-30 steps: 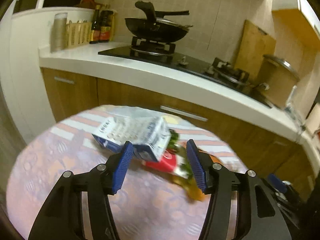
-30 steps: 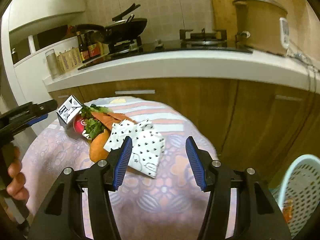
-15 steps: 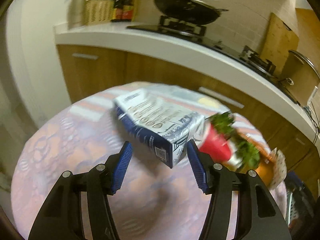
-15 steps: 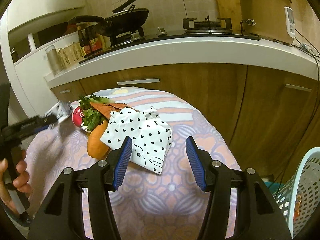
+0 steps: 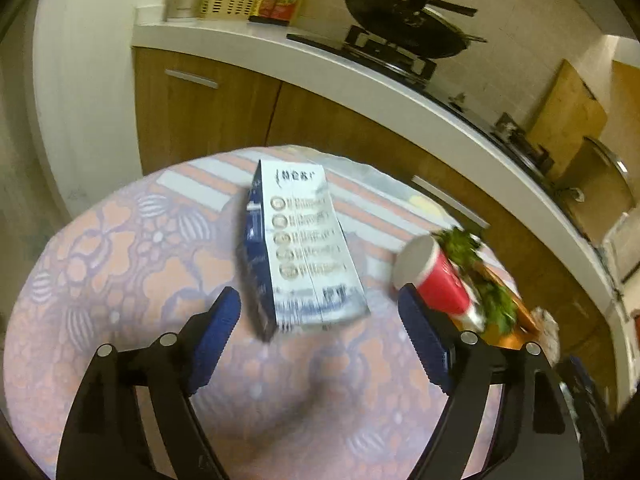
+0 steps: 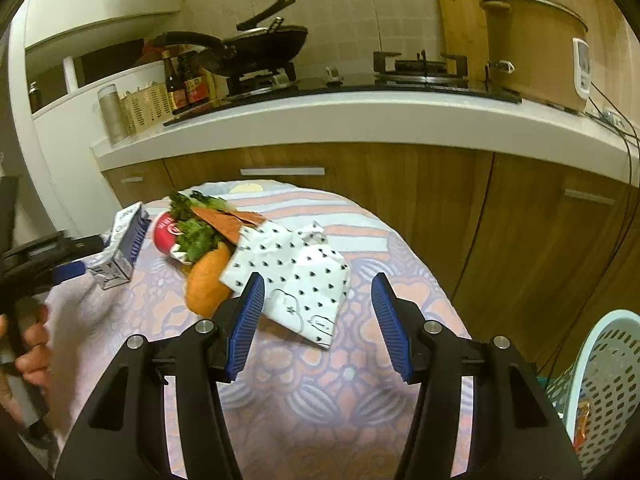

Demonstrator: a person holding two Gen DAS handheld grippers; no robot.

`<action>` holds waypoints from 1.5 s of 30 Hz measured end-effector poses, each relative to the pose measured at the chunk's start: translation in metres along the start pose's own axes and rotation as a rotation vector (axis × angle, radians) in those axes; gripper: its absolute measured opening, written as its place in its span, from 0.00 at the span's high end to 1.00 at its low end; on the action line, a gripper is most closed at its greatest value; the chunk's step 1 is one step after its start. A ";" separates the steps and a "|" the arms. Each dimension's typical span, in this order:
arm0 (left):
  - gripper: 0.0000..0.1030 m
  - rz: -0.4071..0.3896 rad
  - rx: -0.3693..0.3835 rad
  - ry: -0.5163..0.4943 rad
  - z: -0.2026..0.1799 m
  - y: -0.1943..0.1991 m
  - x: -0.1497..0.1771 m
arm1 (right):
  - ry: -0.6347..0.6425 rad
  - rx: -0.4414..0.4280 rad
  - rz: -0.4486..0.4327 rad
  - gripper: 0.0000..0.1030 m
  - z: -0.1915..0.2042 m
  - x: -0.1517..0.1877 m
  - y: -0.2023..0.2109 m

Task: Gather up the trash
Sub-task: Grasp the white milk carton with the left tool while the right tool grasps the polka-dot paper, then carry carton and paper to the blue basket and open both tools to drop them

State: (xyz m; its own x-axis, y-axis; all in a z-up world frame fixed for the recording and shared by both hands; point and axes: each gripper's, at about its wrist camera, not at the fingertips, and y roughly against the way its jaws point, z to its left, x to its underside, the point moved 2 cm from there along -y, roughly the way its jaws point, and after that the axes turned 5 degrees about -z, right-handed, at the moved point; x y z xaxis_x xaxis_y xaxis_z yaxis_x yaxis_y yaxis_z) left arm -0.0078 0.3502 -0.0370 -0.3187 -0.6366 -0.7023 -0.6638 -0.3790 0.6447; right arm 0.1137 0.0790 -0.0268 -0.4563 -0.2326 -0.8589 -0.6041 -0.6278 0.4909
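Note:
A blue and white carton [image 5: 308, 248] lies on the flowered tablecloth [image 5: 120, 280]. My left gripper [image 5: 316, 300] straddles its near end, jaws opening, pads clear of its sides. In the right wrist view that gripper [image 6: 110, 250], held by a hand, reaches the carton [image 6: 122, 220] from the left. A red paper cup [image 5: 436, 276] lies on its side beside greens [image 5: 480, 276]. My right gripper [image 6: 318, 284] stands open just before a crumpled white heart-print bag [image 6: 296, 268], nothing between its fingers. Beside the bag lies an orange lump [image 6: 208, 280].
A pale blue plastic basket [image 6: 600, 360] with some trash inside stands on the floor at the right of the table. Behind the table run wooden cabinets [image 6: 360, 184] and a white counter [image 6: 360, 120] with a wok, bottles and a rice cooker.
My left gripper has come round and down onto the carton and its jaws have spread wider; the carton now lies lengthwise between them. The right gripper has stayed nearly still.

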 end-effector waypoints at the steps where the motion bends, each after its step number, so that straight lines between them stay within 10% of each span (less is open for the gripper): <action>1: 0.23 0.010 -0.015 -0.003 0.000 -0.006 0.000 | 0.003 -0.008 -0.006 0.43 0.003 -0.003 0.003; 4: 0.23 0.053 -0.056 0.004 0.000 -0.029 0.002 | 0.014 -0.008 -0.013 0.29 0.010 -0.012 0.006; 16: 0.35 -0.002 -0.060 -0.049 0.002 -0.031 0.007 | 0.113 0.061 0.150 0.29 0.037 -0.012 -0.050; 26: 0.37 -0.037 -0.003 -0.078 -0.006 -0.019 0.009 | -0.008 -0.044 0.200 0.92 0.013 -0.007 -0.053; 45: 0.39 -0.065 0.197 -0.098 -0.027 0.073 0.050 | 0.087 -0.220 0.124 0.96 0.048 0.011 0.044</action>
State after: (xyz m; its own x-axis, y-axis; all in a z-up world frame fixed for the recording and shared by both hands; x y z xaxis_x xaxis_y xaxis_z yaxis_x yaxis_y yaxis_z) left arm -0.0537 0.2728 -0.0169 -0.3284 -0.5434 -0.7726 -0.8014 -0.2727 0.5324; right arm 0.0505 0.0847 -0.0071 -0.4546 -0.3749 -0.8080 -0.3862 -0.7344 0.5581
